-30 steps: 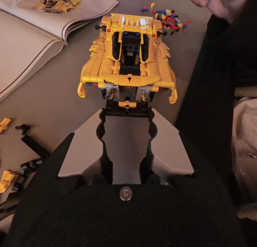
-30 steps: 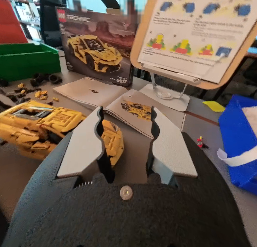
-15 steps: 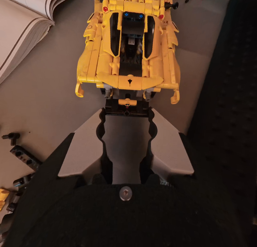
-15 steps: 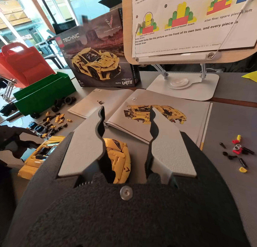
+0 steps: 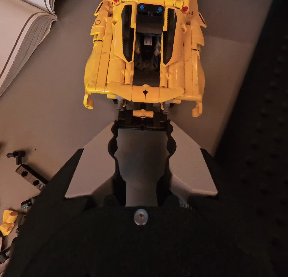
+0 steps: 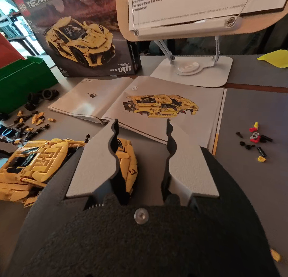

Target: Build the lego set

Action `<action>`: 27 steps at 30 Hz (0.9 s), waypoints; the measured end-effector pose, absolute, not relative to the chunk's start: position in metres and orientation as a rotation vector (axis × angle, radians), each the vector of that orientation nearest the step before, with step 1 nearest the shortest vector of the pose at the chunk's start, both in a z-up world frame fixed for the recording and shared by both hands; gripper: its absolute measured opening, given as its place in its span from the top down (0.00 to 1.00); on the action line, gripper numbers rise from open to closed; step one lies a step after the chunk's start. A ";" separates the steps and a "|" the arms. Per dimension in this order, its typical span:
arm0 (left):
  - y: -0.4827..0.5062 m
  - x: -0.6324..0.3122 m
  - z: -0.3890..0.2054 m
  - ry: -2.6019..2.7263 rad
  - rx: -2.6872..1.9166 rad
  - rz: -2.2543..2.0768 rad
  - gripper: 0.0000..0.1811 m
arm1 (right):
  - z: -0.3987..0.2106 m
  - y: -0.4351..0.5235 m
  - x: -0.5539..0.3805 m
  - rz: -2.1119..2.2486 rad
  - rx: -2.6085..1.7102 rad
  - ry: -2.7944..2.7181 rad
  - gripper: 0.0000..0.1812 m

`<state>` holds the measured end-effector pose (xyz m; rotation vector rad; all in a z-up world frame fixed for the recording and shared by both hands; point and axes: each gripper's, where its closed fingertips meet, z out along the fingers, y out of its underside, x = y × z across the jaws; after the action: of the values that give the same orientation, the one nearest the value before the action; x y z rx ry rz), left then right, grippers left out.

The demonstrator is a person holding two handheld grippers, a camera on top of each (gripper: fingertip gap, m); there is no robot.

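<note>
Left tongs point(image 5: 142, 125) pinching the black rear crossbar of the yellow lego car point(image 5: 145, 51), which sits on the grey tabletop point(image 5: 46, 97). Right tongs point(image 6: 141, 124) spread, holding nothing, over the car's nose point(image 6: 126, 157) beside the open instruction book point(image 6: 155, 101).

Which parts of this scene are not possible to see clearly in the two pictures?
- Car: left wrist view cuts its far end at the top edge; in the right wrist view the right hand-held gripper covers its middle.
- Left hand-held gripper: its tips flank the car's black rear bar, but contact cannot be confirmed.
- Loose pieces: too small to identify.
- Left side of the stand's sheet: blurred, and cut by the top edge.
</note>
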<state>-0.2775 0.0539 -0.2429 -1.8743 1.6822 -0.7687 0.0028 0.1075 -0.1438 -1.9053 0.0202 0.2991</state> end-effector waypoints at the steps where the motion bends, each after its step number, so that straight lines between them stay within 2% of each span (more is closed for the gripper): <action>1: 0.054 -0.278 -0.243 1.686 -1.873 -0.759 0.66 | -0.145 0.108 0.003 0.302 -1.928 0.013 0.66; 5: 0.050 -0.279 -0.243 1.704 -1.871 -0.764 0.66 | -0.133 0.107 0.000 0.394 -2.002 -0.024 0.63; 11: 0.049 -0.297 -0.211 1.629 -1.857 -0.852 0.57 | -0.078 0.103 0.008 0.515 -1.980 -0.056 0.62; 16: 0.127 -0.304 -0.094 1.154 -1.718 -0.871 0.58 | -0.043 0.124 0.029 0.348 -1.947 -0.199 0.67; 20: 0.215 -0.279 -0.010 0.800 -1.619 -0.927 0.58 | -0.068 0.163 0.021 0.515 -2.137 -0.222 0.70; 23: 0.276 -0.257 -0.009 0.639 -1.561 -0.863 0.58 | -0.093 0.194 0.027 0.524 -2.161 -0.120 0.77; 27: 0.286 -0.221 -0.083 0.669 -1.588 -0.935 0.58 | -0.145 0.193 0.040 0.468 -2.173 -0.015 0.76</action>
<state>-0.2209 0.2864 -0.0831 -1.5882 0.6687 -0.9350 0.0395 0.1934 -0.1450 -2.1730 -0.0148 0.4680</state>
